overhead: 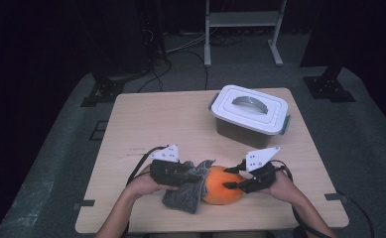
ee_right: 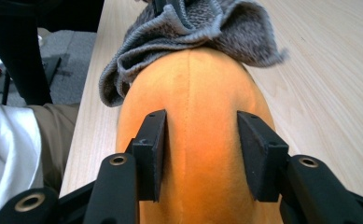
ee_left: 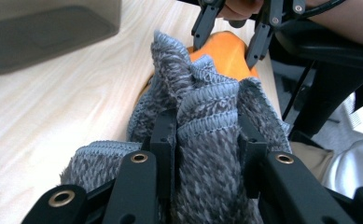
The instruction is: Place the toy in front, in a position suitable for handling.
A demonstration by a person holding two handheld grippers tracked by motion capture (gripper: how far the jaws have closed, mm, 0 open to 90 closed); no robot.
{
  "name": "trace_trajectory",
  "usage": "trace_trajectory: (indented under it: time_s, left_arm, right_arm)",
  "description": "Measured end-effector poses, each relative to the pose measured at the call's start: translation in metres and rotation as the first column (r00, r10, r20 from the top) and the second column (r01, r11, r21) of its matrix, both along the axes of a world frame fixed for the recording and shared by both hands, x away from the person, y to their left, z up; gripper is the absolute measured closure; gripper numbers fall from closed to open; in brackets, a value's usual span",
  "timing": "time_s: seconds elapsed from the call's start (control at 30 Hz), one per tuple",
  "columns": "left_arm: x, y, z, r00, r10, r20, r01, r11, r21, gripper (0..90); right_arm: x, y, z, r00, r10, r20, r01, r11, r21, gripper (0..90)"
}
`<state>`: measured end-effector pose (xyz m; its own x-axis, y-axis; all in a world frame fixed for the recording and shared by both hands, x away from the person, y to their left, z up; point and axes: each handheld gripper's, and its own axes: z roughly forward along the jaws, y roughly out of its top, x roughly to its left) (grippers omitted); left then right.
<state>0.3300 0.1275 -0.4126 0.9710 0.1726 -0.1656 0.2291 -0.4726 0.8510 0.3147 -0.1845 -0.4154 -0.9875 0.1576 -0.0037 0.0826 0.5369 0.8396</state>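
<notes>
An orange soft, rounded thing (overhead: 221, 187) lies near the table's front edge, with a grey fuzzy cloth (overhead: 184, 192) draped against its left side. My left gripper (overhead: 200, 174) comes in from the left and is shut on a bunched fold of the cloth (ee_left: 207, 93), which fills the gap between its pads (ee_left: 207, 135). My right gripper (overhead: 231, 178) comes from the right and is shut on the orange thing (ee_right: 198, 88), its pads pressing both flanks (ee_right: 201, 140). In the left gripper view the right gripper (ee_left: 230, 42) straddles the orange thing (ee_left: 223, 51). The cloth (ee_right: 193, 23) covers its far end.
A white lidded box with grey latches and a handle (overhead: 250, 111) stands at the back right of the wooden table (overhead: 146, 119). A metal frame (overhead: 242, 29) and cables sit on the floor beyond. The person's lap is close to the front edge.
</notes>
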Motion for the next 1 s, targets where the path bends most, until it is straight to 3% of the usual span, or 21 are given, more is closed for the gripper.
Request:
trace_trajectory:
  time_s: [0.07,0.1,0.2,0.23,0.3,0.33,0.53,0.6,0.7,0.77,0.8,0.83,1.0]
  left_arm:
    - [0.0,-0.002,-0.001,1.0,0.002,-0.009,-0.002,0.9999,-0.01,67.3]
    - [0.0,-0.004,0.0,1.0,0.009,-0.002,-0.009,1.0,-0.001,67.6]
    - [-0.001,-0.007,0.003,1.0,0.006,0.001,-0.006,1.0,0.006,67.7]
    - [-0.001,-0.01,0.004,1.0,0.001,0.009,-0.001,0.9999,0.015,67.6]
    - [-0.001,-0.011,0.005,0.9999,-0.001,0.017,0.001,0.9997,0.025,67.7]
    - [-0.001,-0.011,0.005,0.9998,-0.001,0.021,0.001,0.9996,0.03,67.7]
    - [-0.001,-0.001,-0.003,0.9999,0.013,-0.007,-0.013,0.9998,0.014,67.8]
    - [-0.001,-0.001,-0.008,0.9996,0.006,-0.027,-0.007,0.9999,-0.014,67.8]
    - [-0.003,-0.005,-0.012,0.9988,-0.011,-0.048,0.008,0.9984,-0.056,69.4]
    - [-0.002,-0.001,-0.009,0.9987,-0.011,-0.05,0.008,0.998,-0.063,70.2]
    - [-0.002,-0.001,-0.009,0.9987,-0.011,-0.05,0.008,0.998,-0.063,70.4]
    - [-0.002,0.002,-0.003,0.999,-0.004,-0.045,0.001,0.9972,-0.074,70.5]
    - [-0.003,0.009,0.017,1.0,-0.006,-0.005,0.006,0.995,-0.1,70.6]
  right_arm:
    - [0.001,0.001,0.002,0.9997,-0.007,-0.025,0.007,1.0,-0.008,48.7]
    - [0.0,0.005,0.009,0.9991,-0.031,-0.029,0.03,0.999,-0.027,37.6]
    - [-0.002,0.012,0.018,0.999,-0.038,-0.024,0.037,0.999,-0.033,34.0]
    - [-0.005,0.023,0.022,0.9994,-0.033,-0.011,0.033,0.998,-0.056,30.8]
    - [-0.005,0.027,0.022,0.9995,-0.03,0.0,0.03,0.997,-0.077,29.7]
    - [-0.005,0.033,0.018,0.9995,-0.03,0.014,0.031,0.994,-0.103,33.6]
    - [-0.001,0.022,0.009,0.9995,-0.03,-0.007,0.03,0.997,-0.067,42.7]
    - [0.001,0.017,0.006,0.9994,-0.027,-0.022,0.026,0.998,-0.059,47.3]
    - [-0.002,0.019,0.007,1.0,-0.008,0.0,0.008,0.998,-0.062,61.0]
    - [-0.003,0.02,0.01,1.0,0.001,0.01,0.0,1.0,-0.007,64.7]
    - [-0.003,0.02,0.01,1.0,0.001,0.01,0.0,1.0,-0.007,64.7]
    - [0.002,0.022,0.01,1.0,-0.004,-0.008,0.005,0.999,0.044,66.3]
    - [0.007,0.032,0.01,0.9998,0.016,-0.011,-0.015,0.994,0.11,66.6]
